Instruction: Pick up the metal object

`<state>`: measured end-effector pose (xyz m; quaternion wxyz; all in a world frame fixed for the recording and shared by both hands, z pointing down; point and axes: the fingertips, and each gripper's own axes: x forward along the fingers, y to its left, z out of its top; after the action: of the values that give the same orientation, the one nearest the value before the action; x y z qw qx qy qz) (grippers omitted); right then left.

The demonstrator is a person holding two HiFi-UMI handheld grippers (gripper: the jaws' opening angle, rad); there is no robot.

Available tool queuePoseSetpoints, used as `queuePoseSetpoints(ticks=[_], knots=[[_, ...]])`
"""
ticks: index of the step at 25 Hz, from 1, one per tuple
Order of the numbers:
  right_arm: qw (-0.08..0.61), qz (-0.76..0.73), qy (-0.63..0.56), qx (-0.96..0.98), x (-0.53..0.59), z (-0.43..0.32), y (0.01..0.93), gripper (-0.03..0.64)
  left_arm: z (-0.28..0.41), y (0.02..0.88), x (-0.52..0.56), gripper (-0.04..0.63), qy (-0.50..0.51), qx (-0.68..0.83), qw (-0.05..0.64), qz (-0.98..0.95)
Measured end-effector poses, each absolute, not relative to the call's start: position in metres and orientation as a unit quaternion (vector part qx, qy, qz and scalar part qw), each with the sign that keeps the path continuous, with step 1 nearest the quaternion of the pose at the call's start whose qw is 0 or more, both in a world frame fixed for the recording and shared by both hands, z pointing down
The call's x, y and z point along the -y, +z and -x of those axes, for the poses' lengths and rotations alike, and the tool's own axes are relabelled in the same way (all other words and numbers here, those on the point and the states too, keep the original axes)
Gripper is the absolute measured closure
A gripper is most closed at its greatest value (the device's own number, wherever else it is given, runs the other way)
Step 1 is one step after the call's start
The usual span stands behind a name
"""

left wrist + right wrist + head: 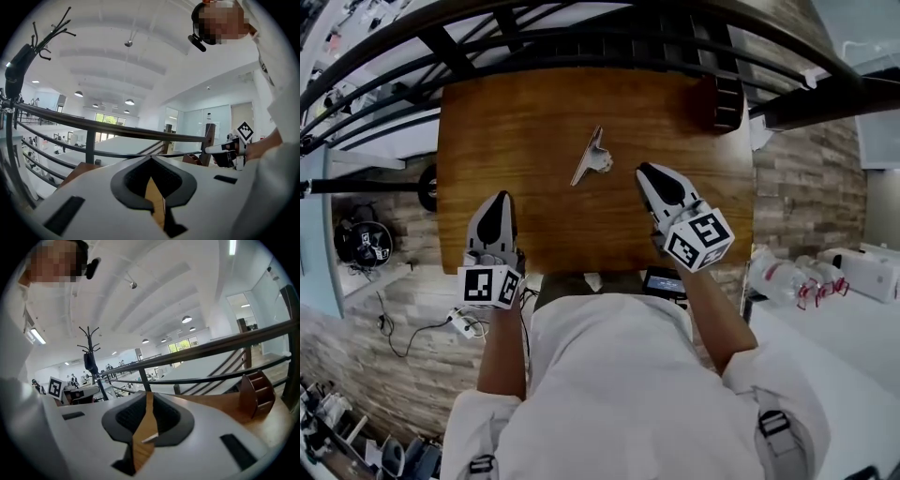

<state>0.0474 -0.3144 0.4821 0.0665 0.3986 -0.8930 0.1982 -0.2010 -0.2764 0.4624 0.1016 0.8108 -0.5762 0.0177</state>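
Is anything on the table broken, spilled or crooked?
Nothing looks broken or spilled. The metal object lies near the middle of the wooden table, at a slant. The left tongs and right tongs are shut, empty, and short of it.

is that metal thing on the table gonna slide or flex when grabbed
The metal object looks like thin shaped sheet metal, so probably stiff and light for its size. It lies low on the smooth wooden table, so a push would likely slide or spin it, not roll it. Its shiny surface may be slippery to pinch.
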Motion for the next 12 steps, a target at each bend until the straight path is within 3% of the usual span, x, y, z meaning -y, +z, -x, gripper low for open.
queuePoseSetpoints(ticks=[2, 5, 12], knots=[[0.074, -0.395, 0.23, 0.886, 0.32, -0.04, 0.494, 0.583, 0.204, 0.464, 0.284, 0.586, 0.017, 0.564, 0.11, -0.818], [0.085, -0.387, 0.282, 0.874, 0.328, -0.033, 0.516, 0.514, 0.201, 0.472, 0.292, 0.586, 0.015, 0.537, 0.115, -0.835], [0.046, -0.369, 0.434, 0.821, 0.348, -0.025, 0.567, 0.502, 0.198, 0.503, 0.301, 0.586, 0.02, 0.51, 0.134, -0.85]])
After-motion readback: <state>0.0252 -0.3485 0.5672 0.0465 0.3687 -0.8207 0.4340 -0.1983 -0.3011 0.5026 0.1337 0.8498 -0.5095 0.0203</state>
